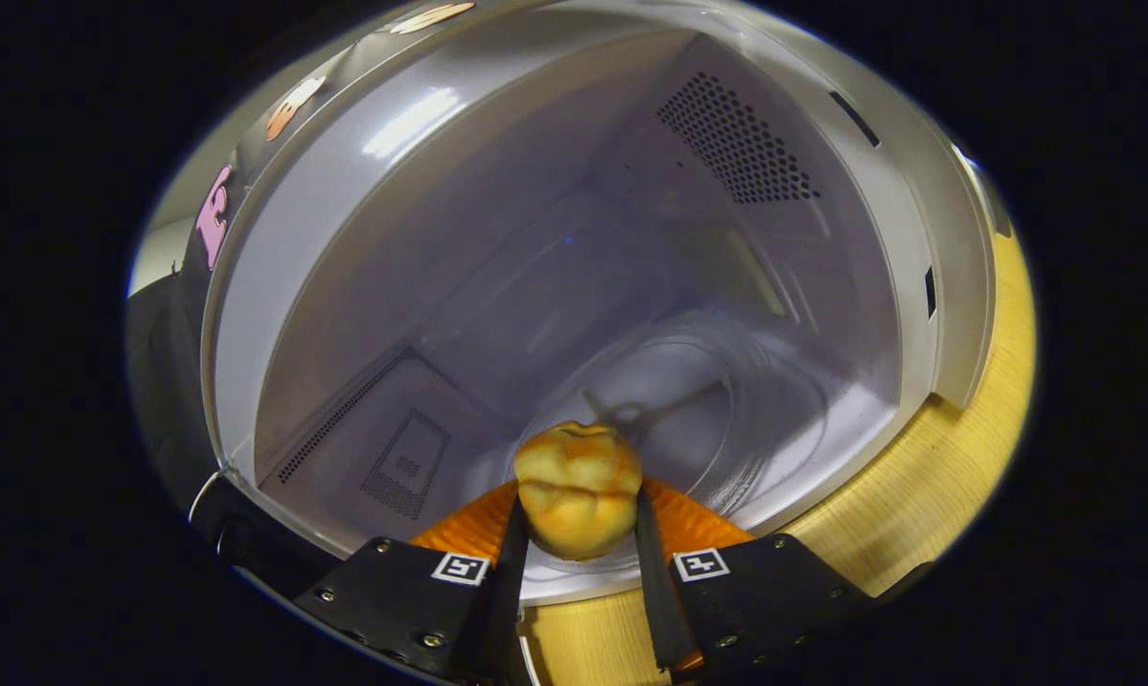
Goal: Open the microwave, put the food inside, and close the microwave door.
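One microwave (574, 238) takes up most of what we see beyond the gripper, its door open and its pale grey cavity facing us. We see perforated vent panels on the cavity walls, one high on the far side and another low down off to the gripper's left. On the cavity floor, just ahead of the fingers, lies the clear glass turntable (726, 419). The microwave stands on a light wooden counter (926, 495), which shows under and to the right of the gripper. Our gripper (578, 534) is closed partway, both black fingers pressing the sides of a yellow-brown piece of food (578, 486). We hold that food between the fingers at the cavity's front opening, above the turntable's near edge.
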